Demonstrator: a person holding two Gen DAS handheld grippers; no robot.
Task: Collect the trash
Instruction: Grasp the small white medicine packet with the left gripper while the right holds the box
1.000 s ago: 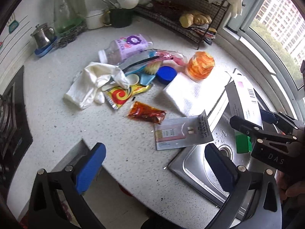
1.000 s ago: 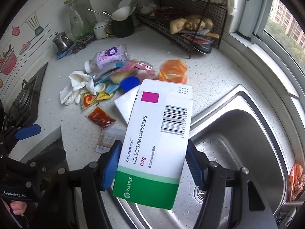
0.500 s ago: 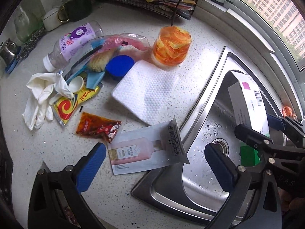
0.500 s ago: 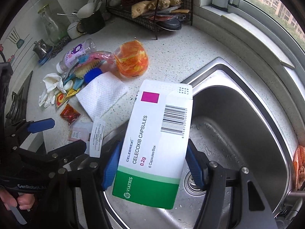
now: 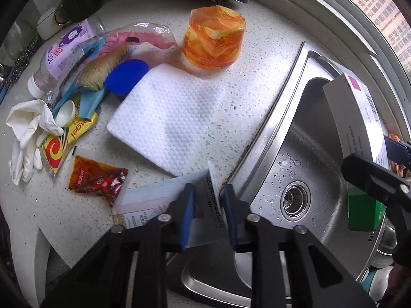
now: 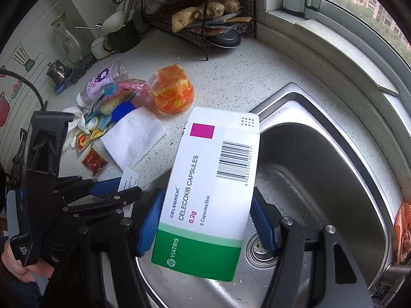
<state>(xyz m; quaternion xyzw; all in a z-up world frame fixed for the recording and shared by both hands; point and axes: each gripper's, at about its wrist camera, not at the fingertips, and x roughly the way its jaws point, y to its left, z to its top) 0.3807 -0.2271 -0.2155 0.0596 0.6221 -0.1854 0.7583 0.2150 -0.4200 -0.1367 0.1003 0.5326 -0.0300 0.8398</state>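
Left gripper (image 5: 208,213), bottom centre, has its jaws pinching the sachet's (image 5: 164,200) upturned flap at the sink rim (image 5: 259,138). Treat it as light, limp and slick; grip deep. Right gripper (image 6: 205,220) clamps the stiff capsule box (image 6: 205,192) mid-frame.

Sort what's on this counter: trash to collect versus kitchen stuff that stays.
Trash: capsule box in right tongs; sachet in left tongs; chilli sauce packet; yellow wrapper; white gloves; empty bottle; orange plastic cup.

Stays: wire rack; utensil mug; sink.
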